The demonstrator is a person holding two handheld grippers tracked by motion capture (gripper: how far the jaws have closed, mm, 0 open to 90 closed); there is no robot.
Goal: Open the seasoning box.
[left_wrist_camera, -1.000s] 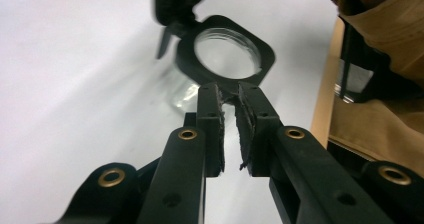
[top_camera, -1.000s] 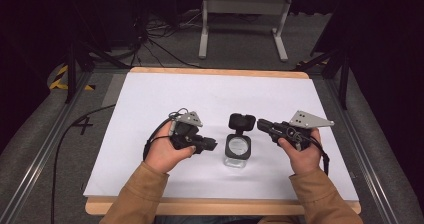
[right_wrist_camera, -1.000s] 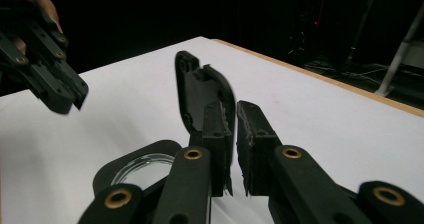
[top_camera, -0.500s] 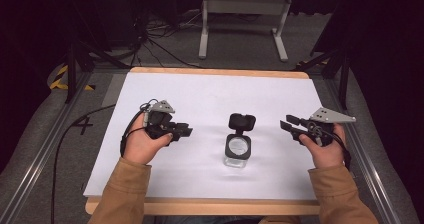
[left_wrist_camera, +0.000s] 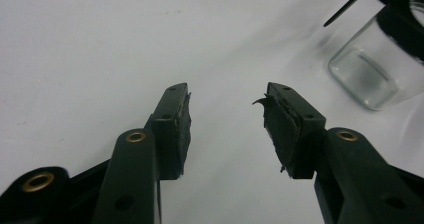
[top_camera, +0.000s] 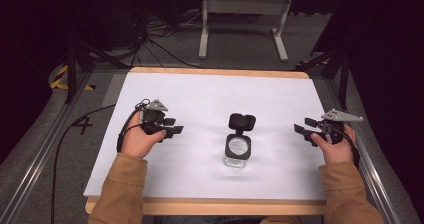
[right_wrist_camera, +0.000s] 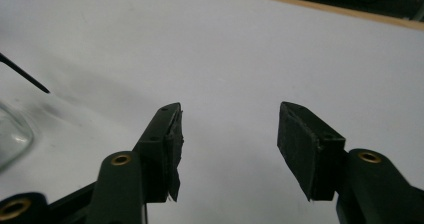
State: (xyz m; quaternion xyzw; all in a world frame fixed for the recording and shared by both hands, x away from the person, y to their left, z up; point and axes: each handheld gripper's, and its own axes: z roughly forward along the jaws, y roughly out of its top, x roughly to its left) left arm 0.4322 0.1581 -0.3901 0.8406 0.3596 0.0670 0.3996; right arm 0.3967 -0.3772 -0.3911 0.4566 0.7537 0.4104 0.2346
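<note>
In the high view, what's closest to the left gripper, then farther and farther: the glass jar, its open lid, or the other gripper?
From the left gripper:
1. Open black lid, hinged back behind the jar, mid-table.
2. Glass jar, mid-table; nearly as close as the lid, hard to separate.
3. Right gripper, across at the table's right edge.

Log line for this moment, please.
jar: upright, lid flipped open | left tongs: open, empty | right tongs: open, empty | both apart from jar

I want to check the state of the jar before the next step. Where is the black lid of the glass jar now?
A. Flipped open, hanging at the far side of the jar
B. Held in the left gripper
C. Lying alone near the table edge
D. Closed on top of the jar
A: in the high view the lid stands open behind the jar, attached at its far rim, and the jar mouth is uncovered.
</note>
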